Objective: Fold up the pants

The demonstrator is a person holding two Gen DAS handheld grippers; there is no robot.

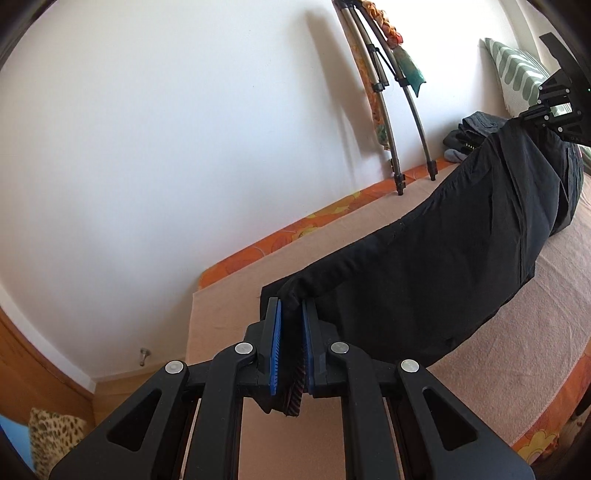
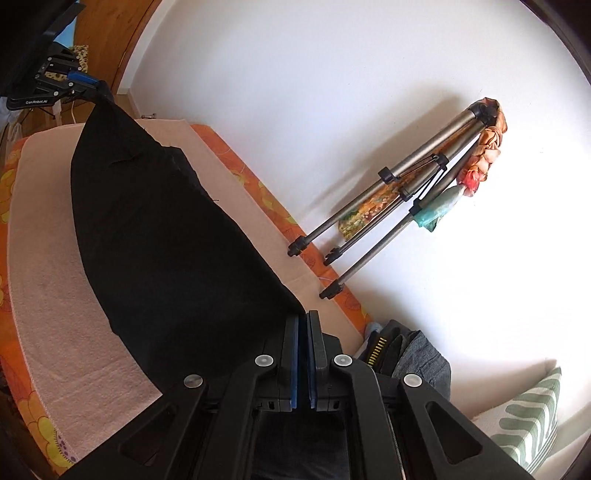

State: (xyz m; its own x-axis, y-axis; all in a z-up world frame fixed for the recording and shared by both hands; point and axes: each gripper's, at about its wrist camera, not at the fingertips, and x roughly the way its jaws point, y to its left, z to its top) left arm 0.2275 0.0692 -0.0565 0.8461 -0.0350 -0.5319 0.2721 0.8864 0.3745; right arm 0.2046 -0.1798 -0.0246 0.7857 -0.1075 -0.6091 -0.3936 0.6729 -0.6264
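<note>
Black pants (image 1: 443, 251) hang stretched between my two grippers above a bed covered with a beige towel (image 1: 517, 369). My left gripper (image 1: 291, 306) is shut on one end of the pants, with dark cloth bunched between its blue pads. At the far right of the left wrist view, the right gripper (image 1: 532, 112) pinches the other end. In the right wrist view my right gripper (image 2: 303, 317) is shut on the pants (image 2: 166, 240), whose edge runs in between the pads. The left gripper (image 2: 79, 83) holds the far end at the upper left there.
A folded tripod (image 2: 388, 206) leans on the white wall with colourful cloths draped on it. A pile of dark clothes (image 2: 406, 354) and a green-striped pillow (image 2: 532, 413) lie at the bed's head. The orange flowered bedsheet (image 1: 332, 210) borders the towel. A wooden door (image 2: 107, 33) stands beyond.
</note>
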